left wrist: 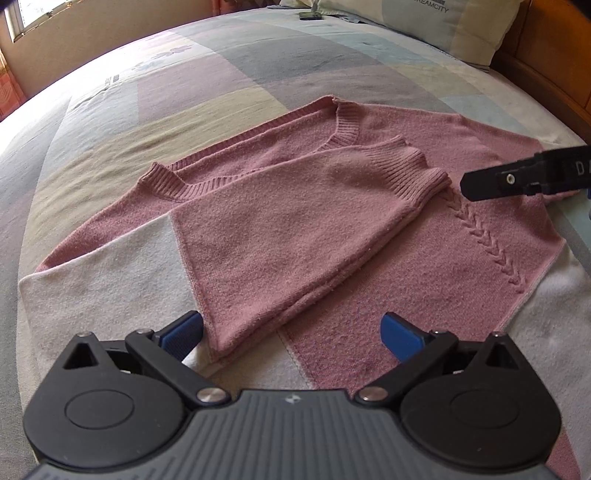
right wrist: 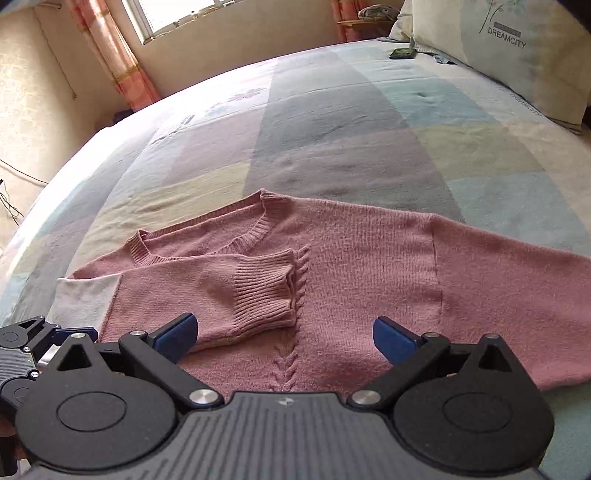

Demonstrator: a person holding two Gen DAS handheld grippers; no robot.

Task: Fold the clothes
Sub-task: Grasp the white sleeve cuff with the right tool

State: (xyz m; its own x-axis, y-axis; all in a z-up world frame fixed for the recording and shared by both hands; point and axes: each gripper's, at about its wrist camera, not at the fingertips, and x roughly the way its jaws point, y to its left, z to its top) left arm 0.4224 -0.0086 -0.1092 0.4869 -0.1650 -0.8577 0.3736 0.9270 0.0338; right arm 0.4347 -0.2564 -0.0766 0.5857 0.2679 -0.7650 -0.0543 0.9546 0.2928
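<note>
We see a pink sweater (left wrist: 369, 206) spread flat on the bed (left wrist: 207, 85), neck toward the far side, with one sleeve (left wrist: 288, 229) folded across its front so that the ribbed cuff (right wrist: 264, 295) lies right beside the braided stitch line running down the middle. A white panel (left wrist: 110, 273) of the same garment shows at the near left corner, partly under the folded sleeve. Our left gripper (left wrist: 291, 334) hovers low over the sweater's near edge with its blue pads (left wrist: 183, 334) spread wide apart and nothing between them; the folded sleeve's lower corner reaches toward the gap, close to the left pad. Our right gripper (right wrist: 282, 336) is likewise released, its blue pads (right wrist: 393, 339) set wide over the sweater's front, the cuff lying just ahead of the left pad. In the left wrist view the right gripper's black body pokes in from the right edge above the unfolded side of the sweater; in the right wrist view the left gripper's body sits at the lower left, beside the white panel. The other sleeve (right wrist: 517, 288) lies stretched out flat to the right. Farther off, the patchwork bedcover is bare apart from a small dark object (right wrist: 402, 54) near a pillow (right wrist: 509, 51) printed with the word DREAMCITY. Beyond the bed are a window (right wrist: 177, 14) and a checked curtain (right wrist: 110, 51).
</note>
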